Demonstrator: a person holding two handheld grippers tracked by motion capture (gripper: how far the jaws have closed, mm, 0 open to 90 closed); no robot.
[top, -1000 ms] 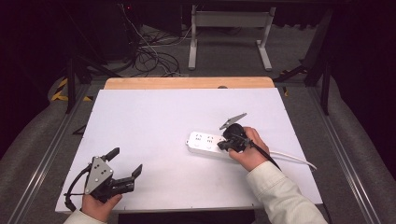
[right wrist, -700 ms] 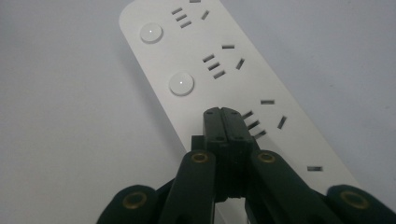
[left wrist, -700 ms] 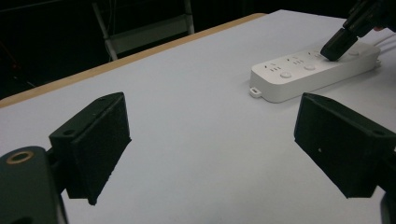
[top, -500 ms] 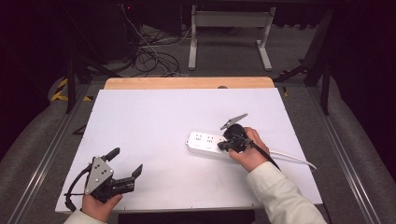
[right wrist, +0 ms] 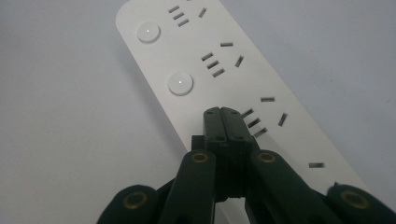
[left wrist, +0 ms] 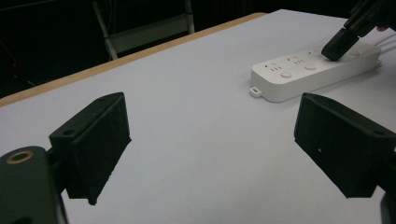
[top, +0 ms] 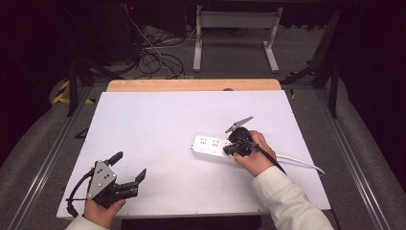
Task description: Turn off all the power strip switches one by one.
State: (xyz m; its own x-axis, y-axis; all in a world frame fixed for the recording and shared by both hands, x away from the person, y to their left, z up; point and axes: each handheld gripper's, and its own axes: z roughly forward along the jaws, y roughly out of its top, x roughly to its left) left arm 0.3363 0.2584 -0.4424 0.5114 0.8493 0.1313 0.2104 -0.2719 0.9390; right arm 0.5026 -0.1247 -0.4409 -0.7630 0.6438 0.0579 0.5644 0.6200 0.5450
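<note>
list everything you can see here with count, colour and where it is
power strip: 1, white, right of centre on the table, its white cord running off to the right
table: 1, white top with a wooden far edge
metal frame: 1, grey, on the floor beyond the table
cables: a tangle, dark, on the floor beyond the table's left part
left gripper: 1, black, near the table's front left corner, jaws open
right gripper: 1, black, jaws shut, tips on top of the power strip beside its third button
</note>
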